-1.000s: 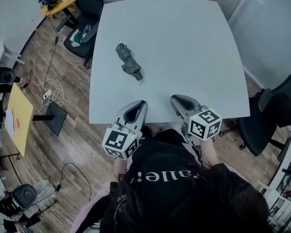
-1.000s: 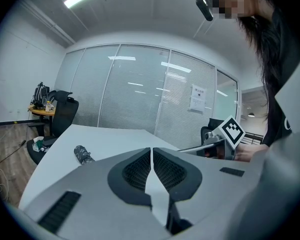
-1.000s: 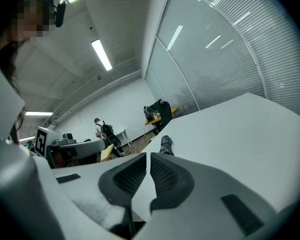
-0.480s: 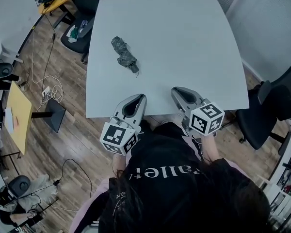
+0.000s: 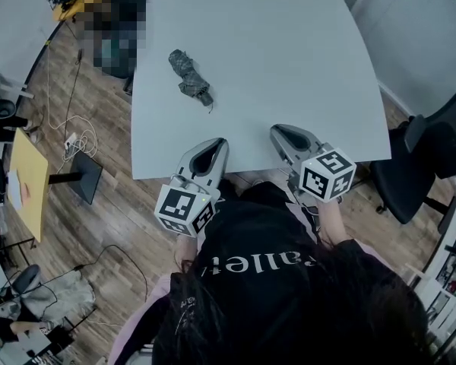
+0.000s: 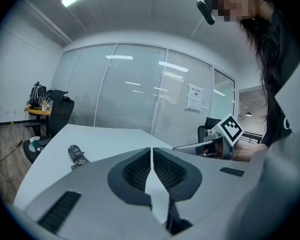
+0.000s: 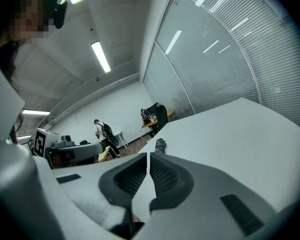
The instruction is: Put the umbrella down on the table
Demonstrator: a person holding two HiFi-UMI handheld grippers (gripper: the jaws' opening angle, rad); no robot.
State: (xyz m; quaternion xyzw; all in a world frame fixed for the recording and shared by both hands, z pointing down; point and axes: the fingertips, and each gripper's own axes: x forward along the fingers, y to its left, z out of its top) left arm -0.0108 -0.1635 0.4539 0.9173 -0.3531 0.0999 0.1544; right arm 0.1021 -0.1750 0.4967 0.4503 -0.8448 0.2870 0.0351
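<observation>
Pressing together with nothing between them, the left fingers (image 6: 135, 171) and the right fingers (image 7: 165, 176) hover side by side at the near edge of the worktop (image 5: 289, 67). The folded umbrella (image 5: 188, 76) lies flat on the worktop farther out, toward its left side, well apart from both.

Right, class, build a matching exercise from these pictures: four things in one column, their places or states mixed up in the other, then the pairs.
Things:
1. umbrella
2. left gripper
3. black chair
4. yellow desk

Places or states:
A. right of the table
B. jaws shut, nothing between them
C. on the floor, left of the table
D. folded, lying on the table

Pairs: 1-D, 2-B, 3-A, 4-C.
</observation>
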